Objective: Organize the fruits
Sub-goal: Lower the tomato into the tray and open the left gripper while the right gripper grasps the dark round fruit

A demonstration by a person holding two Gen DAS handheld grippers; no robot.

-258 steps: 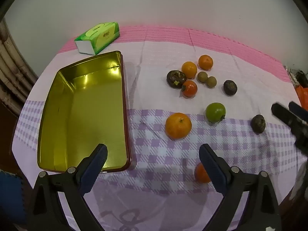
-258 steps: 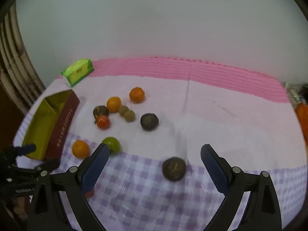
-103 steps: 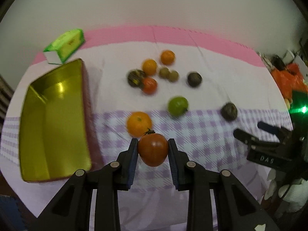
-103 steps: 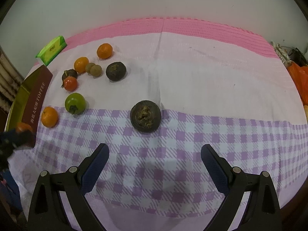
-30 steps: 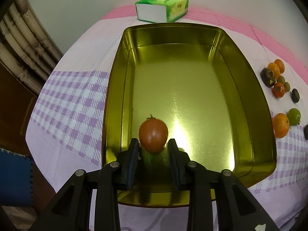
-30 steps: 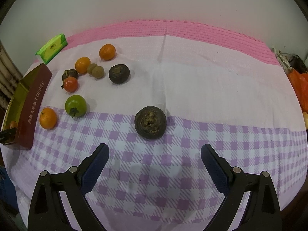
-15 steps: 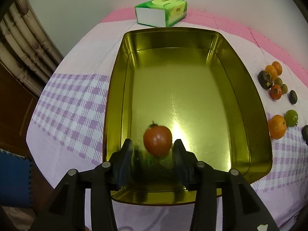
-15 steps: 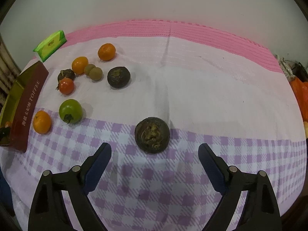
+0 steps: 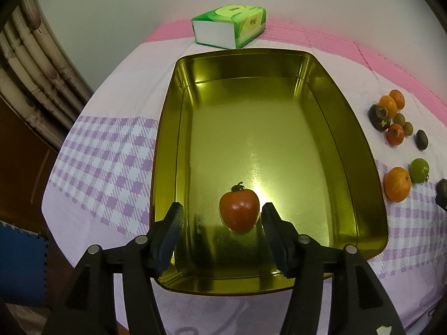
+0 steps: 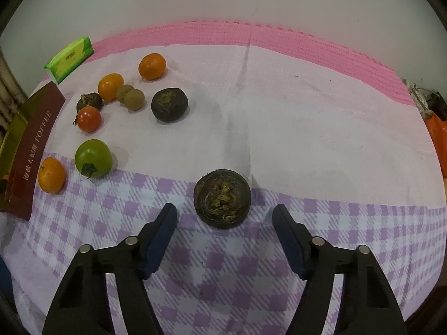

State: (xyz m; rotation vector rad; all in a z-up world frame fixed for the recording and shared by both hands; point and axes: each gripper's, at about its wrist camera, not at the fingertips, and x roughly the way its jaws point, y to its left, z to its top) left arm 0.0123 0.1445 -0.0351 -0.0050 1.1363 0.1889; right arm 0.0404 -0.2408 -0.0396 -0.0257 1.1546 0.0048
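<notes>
A red tomato point(image 9: 239, 210) sits on the floor of the gold tin point(image 9: 349, 150), near its front end. My left gripper point(image 9: 222, 216) is open around it; the tomato rests close to the right finger, apart from the left one. My right gripper point(image 10: 225, 217) is open over the checked cloth, with a dark round fruit point(image 10: 222, 198) just ahead between its fingers. Several loose fruits lie to the left in the right wrist view: a green tomato point(image 10: 93, 158), an orange point(image 10: 51, 175), a small red tomato point(image 10: 88, 119) and another dark fruit point(image 10: 169, 104).
A green tissue pack point(image 9: 229, 26) lies behind the tin, by the wall. The tin's maroon side point(image 10: 30, 150) shows at the left in the right wrist view. The table edge point(image 9: 56, 203) drops off left of the tin. Orange items point(image 10: 438, 131) sit at the far right.
My left gripper has opened and let go of the red tomato, which now rests in the tin. My right gripper has moved closer to the dark fruit.
</notes>
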